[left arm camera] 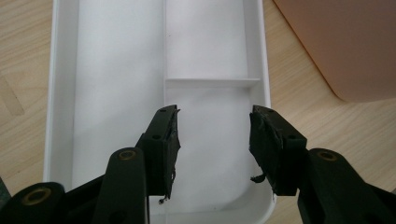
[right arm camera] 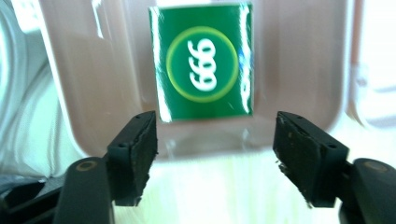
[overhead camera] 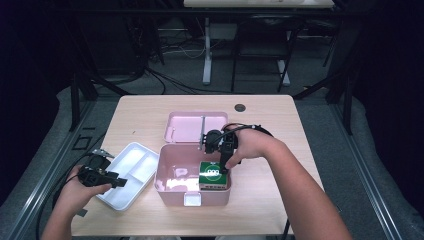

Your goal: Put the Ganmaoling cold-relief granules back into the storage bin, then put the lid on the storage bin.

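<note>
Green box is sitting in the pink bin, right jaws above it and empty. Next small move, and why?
Probably lift the right gripper clear of the pink bin. Its jaws stand open with nothing between them, and the green box lies inside the bin, apart from the pads, so it looks already placed. The left gripper hovers open over the white tray, which holds nothing to fetch.

The green box (right arm camera: 201, 63) lying in the pink case (overhead camera: 170, 175) carries white digits, 999 or 666, inside a yellow-green ring.

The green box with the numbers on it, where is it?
In the high view the green box sits inside the pink bin, at its right end, just under the right gripper.
</note>
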Available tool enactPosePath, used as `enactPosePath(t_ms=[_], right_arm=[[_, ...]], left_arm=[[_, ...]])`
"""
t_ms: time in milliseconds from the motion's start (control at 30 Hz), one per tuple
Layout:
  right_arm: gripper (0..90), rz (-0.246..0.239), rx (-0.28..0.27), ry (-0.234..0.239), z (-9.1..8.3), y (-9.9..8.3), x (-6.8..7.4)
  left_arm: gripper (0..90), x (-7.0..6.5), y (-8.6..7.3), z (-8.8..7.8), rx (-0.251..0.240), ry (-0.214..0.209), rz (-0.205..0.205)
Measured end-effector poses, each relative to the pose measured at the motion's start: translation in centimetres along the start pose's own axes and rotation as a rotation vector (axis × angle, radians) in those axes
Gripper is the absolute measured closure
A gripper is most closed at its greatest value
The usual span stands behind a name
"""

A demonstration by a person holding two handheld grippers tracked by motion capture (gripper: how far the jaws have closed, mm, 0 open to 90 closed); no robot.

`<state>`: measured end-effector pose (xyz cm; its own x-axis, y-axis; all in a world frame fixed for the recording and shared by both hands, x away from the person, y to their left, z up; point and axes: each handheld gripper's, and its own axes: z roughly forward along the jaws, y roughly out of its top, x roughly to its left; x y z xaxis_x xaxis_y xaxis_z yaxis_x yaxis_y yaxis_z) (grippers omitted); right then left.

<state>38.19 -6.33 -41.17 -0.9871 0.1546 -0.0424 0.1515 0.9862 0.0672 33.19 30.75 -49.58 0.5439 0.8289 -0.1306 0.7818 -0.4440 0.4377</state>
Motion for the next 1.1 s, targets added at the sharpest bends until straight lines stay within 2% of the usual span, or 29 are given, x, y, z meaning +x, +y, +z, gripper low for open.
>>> enactPosePath(t_ms=[233,333,467,567,733,833,933,967,1100], right_arm=[[34.9,0.044,-0.013,-0.016,-1.4,-2.5,-0.3],[37.4,0.079,-0.013,-0.007,-1.6,-3.6,-0.5],[39.4,0.12,-0.017,0.007,-1.3,-5.0,-0.4],[42.0,0.161,-0.022,-0.001,-1.0,-5.9,-0.4],[48.9,0.224,-0.066,-0.008,-0.4,-7.3,-0.8],[54.0,0.241,-0.072,-0.015,-0.2,-7.9,-0.9],[54.3,0.26,-0.093,0.002,0.0,-8.5,-0.8],[54.3,0.273,-0.104,0.011,0.2,-8.7,-0.7],[54.4,0.3,-0.096,0.003,0.9,-9.5,-0.7]], left_arm=[[52.2,0.1,0.0,0.1,0.003,0.002,-0.002],[52.2,0.1,-0.1,0.0,0.004,0.003,-0.004],[52.7,0.1,-0.1,0.0,0.01,0.0,-0.005],[53.2,0.1,-0.1,0.0,0.014,0.0,-0.007],[53.2,0.0,0.0,0.0,0.015,0.002,-0.008],[53.7,0.1,0.0,0.0,0.021,0.008,-0.007],[57.9,-0.1,-0.1,0.1,0.019,0.033,-0.003],[59.2,-0.1,0.0,0.1,0.023,0.03,-0.004],[59.1,-0.2,0.4,0.1,0.039,0.036,0.004]])
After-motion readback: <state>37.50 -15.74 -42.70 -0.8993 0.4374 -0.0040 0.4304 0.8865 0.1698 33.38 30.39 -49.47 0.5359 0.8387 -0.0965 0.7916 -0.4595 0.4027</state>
